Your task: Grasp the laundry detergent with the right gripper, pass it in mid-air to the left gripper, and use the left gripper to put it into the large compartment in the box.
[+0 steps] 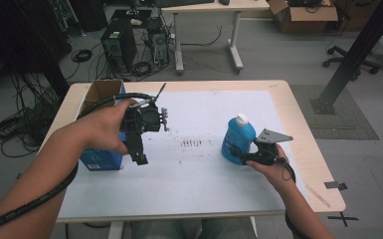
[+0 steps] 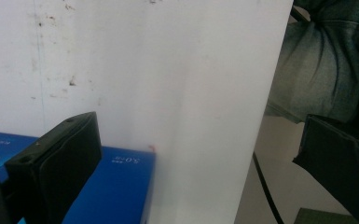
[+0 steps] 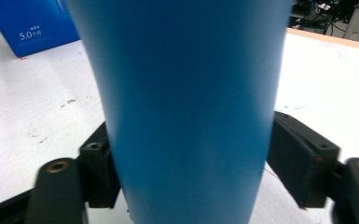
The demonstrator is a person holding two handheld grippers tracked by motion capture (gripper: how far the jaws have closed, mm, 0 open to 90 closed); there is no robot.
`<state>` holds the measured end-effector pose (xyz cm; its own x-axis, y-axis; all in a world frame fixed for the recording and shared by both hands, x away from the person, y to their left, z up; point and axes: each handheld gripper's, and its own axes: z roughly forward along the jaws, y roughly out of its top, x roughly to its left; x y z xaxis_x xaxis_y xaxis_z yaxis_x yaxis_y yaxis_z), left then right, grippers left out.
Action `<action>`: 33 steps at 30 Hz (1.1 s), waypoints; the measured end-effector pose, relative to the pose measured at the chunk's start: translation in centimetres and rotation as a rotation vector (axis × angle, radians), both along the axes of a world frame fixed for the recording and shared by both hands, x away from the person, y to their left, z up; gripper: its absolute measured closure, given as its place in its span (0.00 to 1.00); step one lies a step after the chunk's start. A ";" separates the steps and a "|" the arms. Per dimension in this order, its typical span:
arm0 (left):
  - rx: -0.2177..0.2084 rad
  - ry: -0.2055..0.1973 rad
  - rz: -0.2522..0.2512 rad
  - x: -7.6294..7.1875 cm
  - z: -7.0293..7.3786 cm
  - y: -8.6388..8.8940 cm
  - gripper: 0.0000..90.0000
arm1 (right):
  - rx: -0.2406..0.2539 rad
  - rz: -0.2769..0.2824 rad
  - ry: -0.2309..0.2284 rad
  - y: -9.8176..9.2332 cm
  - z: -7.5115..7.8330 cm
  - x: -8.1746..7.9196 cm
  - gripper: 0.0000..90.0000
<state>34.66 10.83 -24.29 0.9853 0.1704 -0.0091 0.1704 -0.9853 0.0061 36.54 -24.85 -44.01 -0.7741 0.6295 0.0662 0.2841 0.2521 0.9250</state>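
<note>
Gripping the blue bottle (image 1: 238, 140) is the step in hand, and your right gripper (image 1: 235, 154) has it low on the body: in the right gripper view both black pads sit flush against the bottle's (image 3: 186, 107) sides, so read it as clamped on the bottle. The bottle stands upright on the white table sheet (image 1: 204, 169), at about four o'clock from the sheet's middle, its white cap (image 1: 241, 119) on top.

To do this well, keep the squeeze even. The bottle looks like soft plastic, so it will likely give under the pads; press only enough that it does not slide. Your hold is near the base, which leaves the weight above the jaws. Lift straight up and keep the cap at twelve o'clock, or the bottle may tip in the grip.

Your left gripper (image 1: 138, 149) hangs above the table's nine o'clock side, by the open blue cardboard box (image 1: 99, 149). Its jaws stand apart with nothing between them; the left gripper view shows only bare sheet and a corner of the box (image 2: 116, 186) beyond them. If the box is where the bottle goes, that is my guess only. Carry it across toward nine o'clock high enough to clear the box's rim, and move the free gripper out of the path first.
</note>
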 end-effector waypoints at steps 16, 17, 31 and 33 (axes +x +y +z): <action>0.002 0.002 -0.002 0.0 0.0 -0.3 0.00 | -0.003 0.025 -0.020 0.2 0.0 -0.1 0.44; 0.004 0.002 -0.001 0.0 0.0 -0.3 0.00 | -0.003 0.027 -0.021 0.2 0.0 -0.1 0.45; 0.002 -0.006 -0.008 0.1 0.2 -0.5 0.00 | -0.033 0.016 -0.027 0.4 0.4 -0.3 0.49; 0.000 -0.005 -0.005 0.1 0.2 -0.5 0.00 | -0.029 0.011 -0.027 0.5 0.4 -0.3 0.49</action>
<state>34.75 10.36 -24.13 0.9863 0.1651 -0.0046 0.1652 -0.9862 0.0068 36.24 -24.39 -43.63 -0.7823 0.6223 0.0271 0.2566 0.2823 0.9244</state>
